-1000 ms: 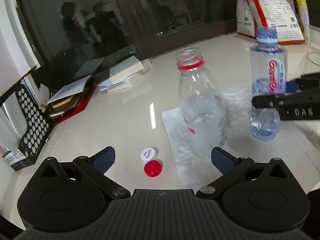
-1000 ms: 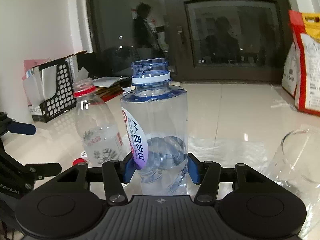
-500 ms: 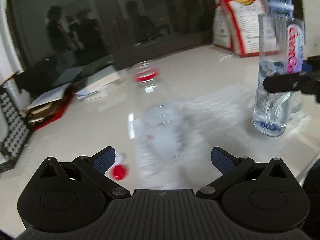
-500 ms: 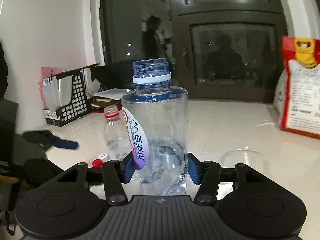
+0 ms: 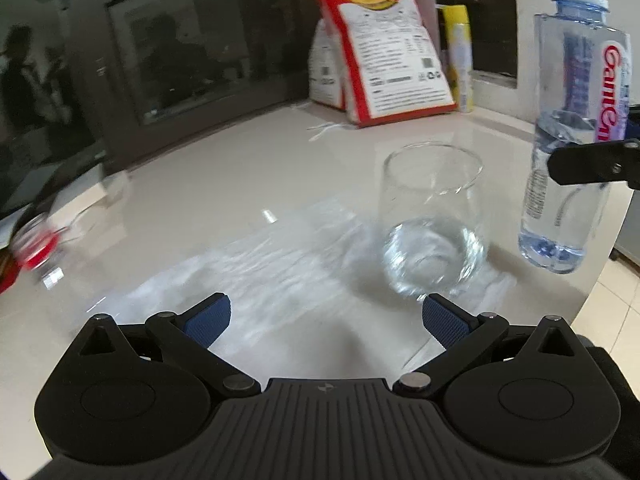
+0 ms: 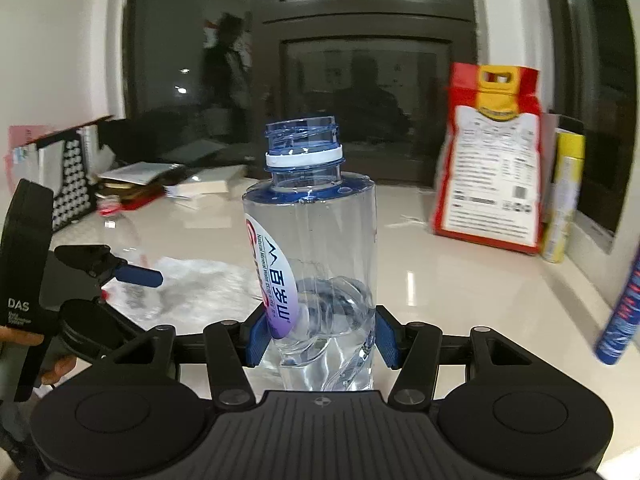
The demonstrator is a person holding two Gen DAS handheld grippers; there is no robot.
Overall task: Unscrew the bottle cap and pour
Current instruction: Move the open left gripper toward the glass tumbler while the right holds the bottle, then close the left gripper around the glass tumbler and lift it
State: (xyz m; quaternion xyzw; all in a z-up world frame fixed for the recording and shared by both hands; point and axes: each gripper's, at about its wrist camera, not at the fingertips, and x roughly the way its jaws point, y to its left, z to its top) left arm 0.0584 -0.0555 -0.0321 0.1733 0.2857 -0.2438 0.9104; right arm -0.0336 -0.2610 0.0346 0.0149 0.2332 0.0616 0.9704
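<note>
My right gripper (image 6: 320, 338) is shut on an uncapped clear water bottle (image 6: 314, 264) with a blue neck and some water in it, held upright above the table. The same bottle shows at the right of the left wrist view (image 5: 576, 128), lifted off the surface. A clear drinking glass (image 5: 434, 216) with a little water stands on a clear plastic sheet (image 5: 260, 264). My left gripper (image 5: 326, 318) is open and empty, low over the sheet, left of the glass; it also shows in the right wrist view (image 6: 120, 270).
A second bottle with a red neck ring (image 5: 34, 240) is blurred at far left. A red and white bag (image 5: 380, 60) and a yellow can (image 5: 458, 56) stand at the back. A black mesh file holder (image 6: 68, 184) and books (image 6: 168, 184) sit far left. The table edge (image 5: 600, 280) is at right.
My right gripper has lifted the bottle off the table. My left gripper has swung right, away from the red-ringed bottle and the two caps, so it faces the glass.
</note>
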